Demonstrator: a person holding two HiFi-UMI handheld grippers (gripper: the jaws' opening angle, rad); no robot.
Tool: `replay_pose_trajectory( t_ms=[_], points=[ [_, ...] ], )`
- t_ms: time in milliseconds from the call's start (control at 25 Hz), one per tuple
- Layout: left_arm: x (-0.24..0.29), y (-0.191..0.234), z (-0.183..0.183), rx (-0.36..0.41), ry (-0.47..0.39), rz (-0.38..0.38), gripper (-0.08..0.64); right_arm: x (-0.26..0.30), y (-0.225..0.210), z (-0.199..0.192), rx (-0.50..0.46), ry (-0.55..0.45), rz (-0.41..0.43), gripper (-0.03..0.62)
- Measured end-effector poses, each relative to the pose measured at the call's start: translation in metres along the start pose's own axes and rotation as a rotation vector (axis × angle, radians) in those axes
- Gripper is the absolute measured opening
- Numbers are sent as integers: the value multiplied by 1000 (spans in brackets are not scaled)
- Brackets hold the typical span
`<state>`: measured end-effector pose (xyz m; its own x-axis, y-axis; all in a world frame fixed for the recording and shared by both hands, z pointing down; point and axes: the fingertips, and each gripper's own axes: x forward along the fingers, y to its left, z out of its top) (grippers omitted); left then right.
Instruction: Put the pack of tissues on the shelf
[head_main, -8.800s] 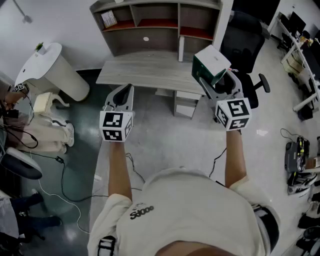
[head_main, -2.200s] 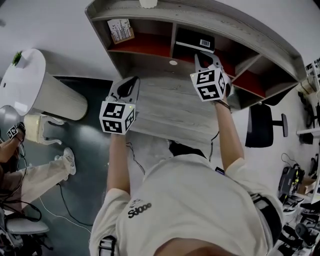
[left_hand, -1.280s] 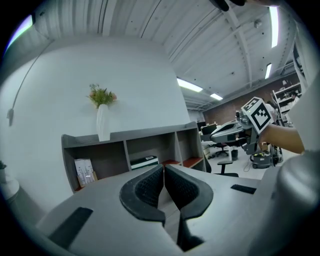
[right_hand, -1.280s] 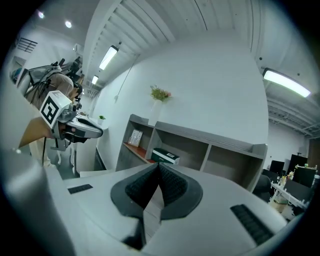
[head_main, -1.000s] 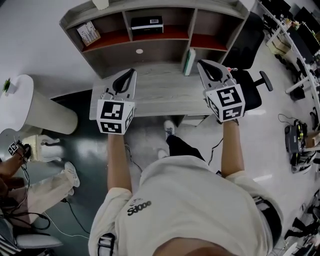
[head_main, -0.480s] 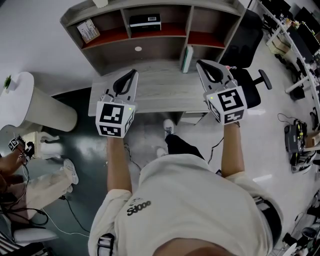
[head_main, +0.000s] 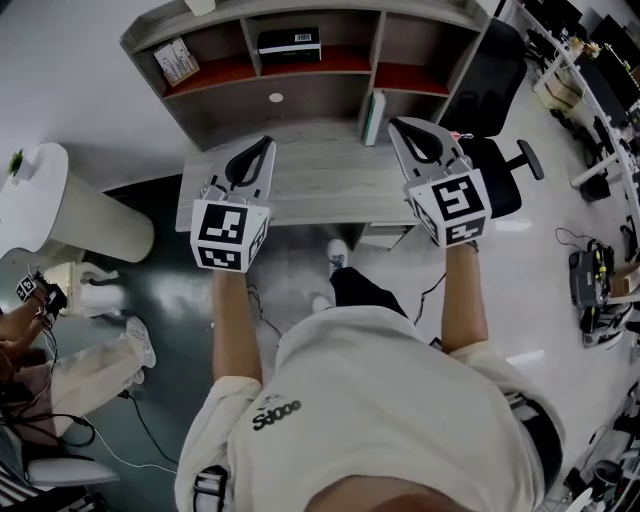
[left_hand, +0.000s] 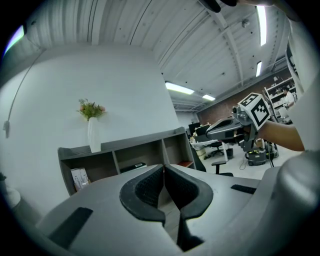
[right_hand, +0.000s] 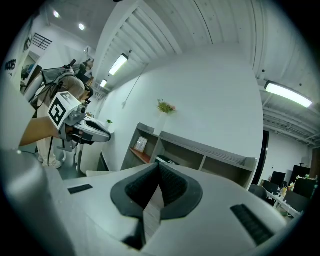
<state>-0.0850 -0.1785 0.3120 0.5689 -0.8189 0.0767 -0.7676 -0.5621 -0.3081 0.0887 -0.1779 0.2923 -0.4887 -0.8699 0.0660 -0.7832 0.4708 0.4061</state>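
The pack of tissues (head_main: 290, 42), dark with a white barcode label, lies in the middle compartment of the grey shelf unit (head_main: 300, 88); it also shows small in the left gripper view (left_hand: 132, 166) and the right gripper view (right_hand: 167, 161). My left gripper (head_main: 262, 143) hovers over the left part of the desk (head_main: 320, 180), jaws shut and empty (left_hand: 163, 167). My right gripper (head_main: 396, 124) hangs over the desk's right end, also shut with nothing in it (right_hand: 158, 165). Both are well short of the shelf.
A small printed box (head_main: 175, 62) leans in the left compartment. A slim upright piece (head_main: 375, 118) stands at the back of the desk. A white vase (left_hand: 92, 135) tops the shelf. A black office chair (head_main: 500, 100) stands at right, a white rounded bin (head_main: 60, 215) at left.
The pack left the right gripper and now rests on the shelf. Both grippers have drawn back from the shelf over the desk; over the last half second they barely moved.
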Motion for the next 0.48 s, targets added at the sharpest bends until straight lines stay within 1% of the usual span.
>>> replay_pose_trajectory(
  t_ms=[480],
  points=[
    [15, 2, -4, -7, 4, -12, 21, 5, -8, -10, 3, 19, -8, 6]
  ],
)
